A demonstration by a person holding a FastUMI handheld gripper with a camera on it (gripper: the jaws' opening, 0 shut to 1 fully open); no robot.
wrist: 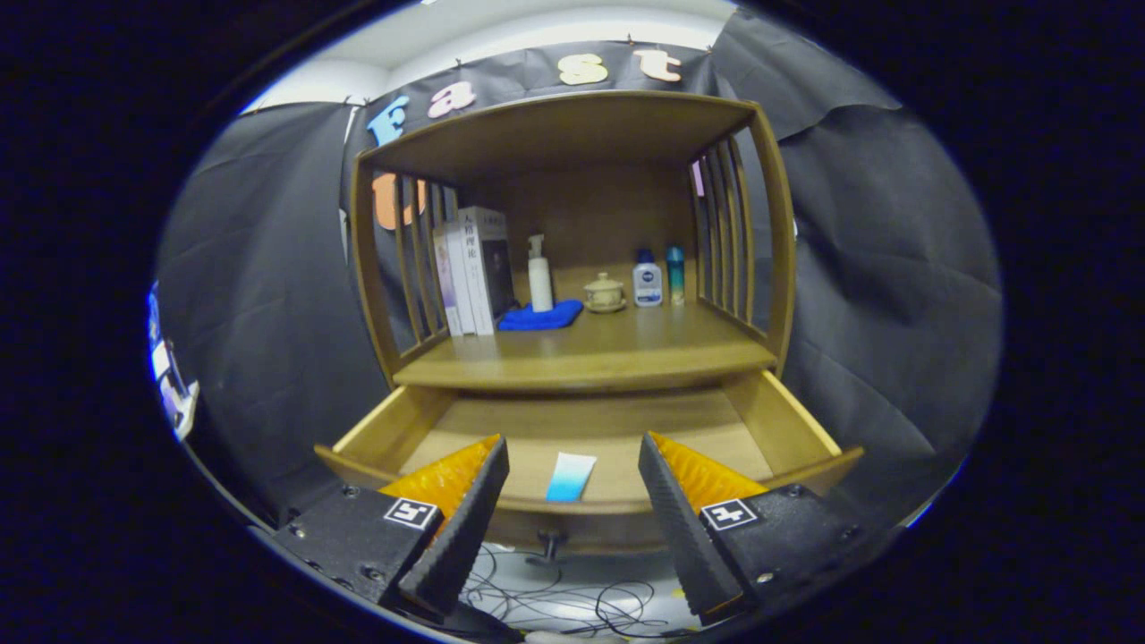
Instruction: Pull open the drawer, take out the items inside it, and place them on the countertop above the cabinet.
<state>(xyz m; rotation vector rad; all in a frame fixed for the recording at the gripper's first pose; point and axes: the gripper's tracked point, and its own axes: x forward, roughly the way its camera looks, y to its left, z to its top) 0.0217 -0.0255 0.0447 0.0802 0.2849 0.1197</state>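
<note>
Gripper (pixel 572 474) jaws spread; packet (pixel 570 476) between them in drawer (pixel 787 429).

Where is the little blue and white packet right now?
In the gripper view, the packet lies flat inside the open drawer, near its front edge, just ahead of the open tool and centred between its fingers.

drawer (pixel 787 420) pulled out, open from above; one tube (pixel 570 476) on its floor. gripper (pixel 572 465) fingers spread. countertop (pixel 626 344) front bare; bottles (pixel 648 279), cup (pixel 604 292), books (pixel 470 268) crowd the back.

Square black-and-white marker on each finger of the gripper (pixel 572 440), lower centre, fingers spread apart, Chinese characters down white book spine (pixel 467 268), centre left, too small to read
</note>
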